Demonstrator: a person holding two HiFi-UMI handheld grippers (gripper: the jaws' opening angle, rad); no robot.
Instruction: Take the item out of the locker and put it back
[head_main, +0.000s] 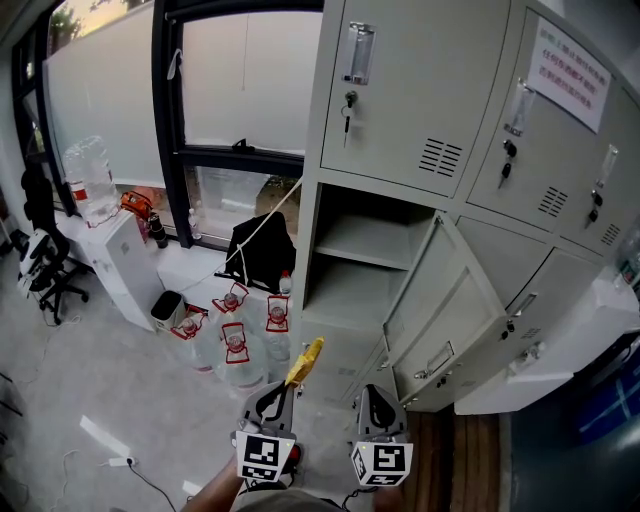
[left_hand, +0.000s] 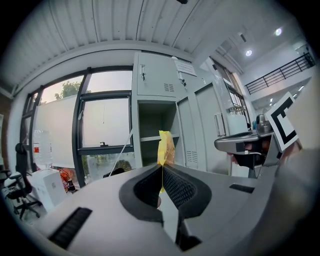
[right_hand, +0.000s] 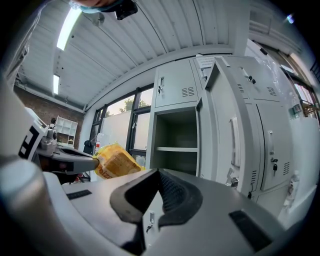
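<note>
A yellow snack packet (head_main: 305, 361) sticks up from my left gripper (head_main: 294, 383), which is shut on its lower edge. The left gripper view shows the packet (left_hand: 165, 146) edge-on, pinched between the closed pads of that gripper (left_hand: 161, 169). It is held in front of the open grey locker (head_main: 368, 262), outside the compartment. The locker's shelf (head_main: 372, 243) is bare and its door (head_main: 447, 312) is swung out to the right. My right gripper (head_main: 376, 403) hangs beside the left one, shut with nothing in it. In the right gripper view, this gripper (right_hand: 159, 173) points at the locker (right_hand: 176, 145), with the packet (right_hand: 115, 161) to its left.
Several large water bottles (head_main: 236, 339) stand on the floor left of the locker, below a window (head_main: 233, 95). A white cabinet (head_main: 118, 262) and an office chair (head_main: 42, 265) are further left. Closed locker doors (head_main: 400, 85) surround the open compartment.
</note>
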